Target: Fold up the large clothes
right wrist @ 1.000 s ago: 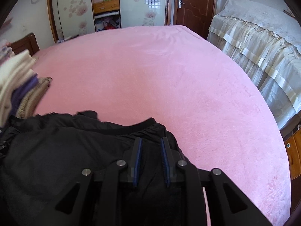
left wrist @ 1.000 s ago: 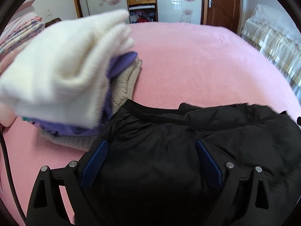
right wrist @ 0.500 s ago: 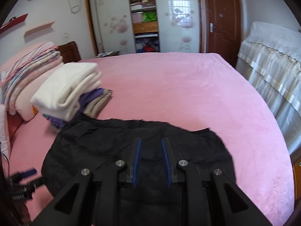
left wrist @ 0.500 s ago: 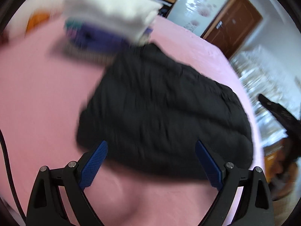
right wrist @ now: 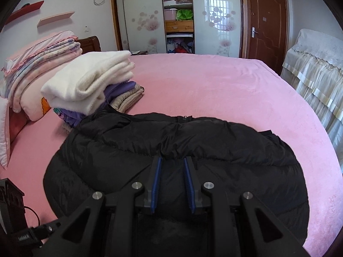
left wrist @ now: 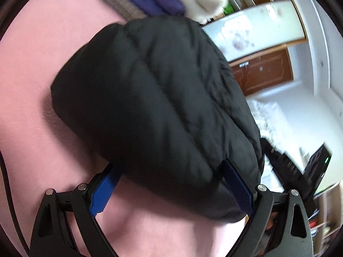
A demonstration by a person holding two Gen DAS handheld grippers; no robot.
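1. Left gripper (left wrist: 171,189): fingers spread wide. The near edge of the black padded jacket (left wrist: 154,107) bulged between them and over their tips, but the blue pads (left wrist: 100,194) were not pressed onto the cloth. View tilted and motion-blurred, so contact at the right finger could not be confirmed.
2. Jacket location: lying on the pink bed (right wrist: 225,85), folded into a broad rounded bundle. Its far left corner touched the stack of folded clothes (right wrist: 92,85) (cream on top, purple and beige knit below). A pile of folded bedding (right wrist: 40,57) stood further left, apart from the jacket.
3. Right gripper (right wrist: 172,167): fingers drawn near together with a narrow gap between the pads; a ridge of jacket fabric sat at the tips. Whether cloth was actually pinched could not be told from this angle.
4. Handling judgement: quilted, puffy shell, likely light for its bulk, soft, springy. Smooth outer fabric looked slippery; padding would probably push folds back open.
5. Grip judgement: best taken at a seam, hem or the zipper edge (right wrist: 184,118) where layers are thin and firm, not on the puffed middle. Press air out after each fold.
6. Risk: a shallow pinch could slide off the shell.
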